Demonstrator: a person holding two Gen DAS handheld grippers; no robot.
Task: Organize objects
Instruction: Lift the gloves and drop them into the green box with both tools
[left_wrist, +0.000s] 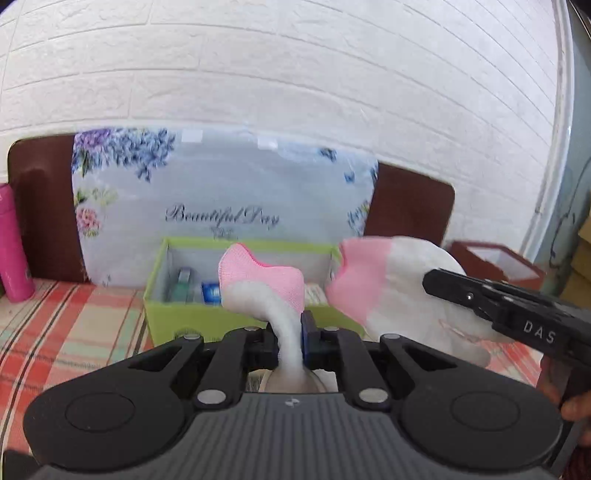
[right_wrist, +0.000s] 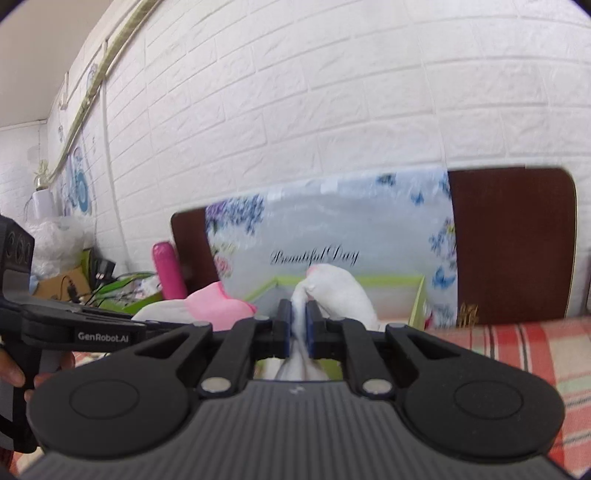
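The left gripper (left_wrist: 293, 341) was clamped on a white sock with a pink toe (left_wrist: 264, 284); the fabric was pinched thin between the blue-padded fingers and the pink end flopped forward above them. The right gripper (right_wrist: 298, 332) was likewise clamped on a second white-and-pink sock (right_wrist: 338, 288), whose white body bulged up past the fingertips. From the left wrist view that second sock (left_wrist: 388, 291) hung to the right of the first, near it, with the right gripper (left_wrist: 491, 306) reaching in from the right edge. From the right wrist view the first sock (right_wrist: 216, 306) showed pink at the left, beside the left gripper's body (right_wrist: 92, 328).

Both socks were held up in the air in front of a green box (left_wrist: 170, 317), which stood open on a plaid cloth (left_wrist: 74, 325). Inside the box lay a few small items (left_wrist: 195, 290), too blurred to name. Just behind the box a flowered cushion (left_wrist: 221, 192) printed "Beautiful Day" leaned against a dark brown headboard (left_wrist: 40, 210). A pink bottle (left_wrist: 13, 247) stood upright at the left of the headboard. A brown box (left_wrist: 498, 262) sat off to the right. A white brick wall (left_wrist: 295, 74) rose behind everything.
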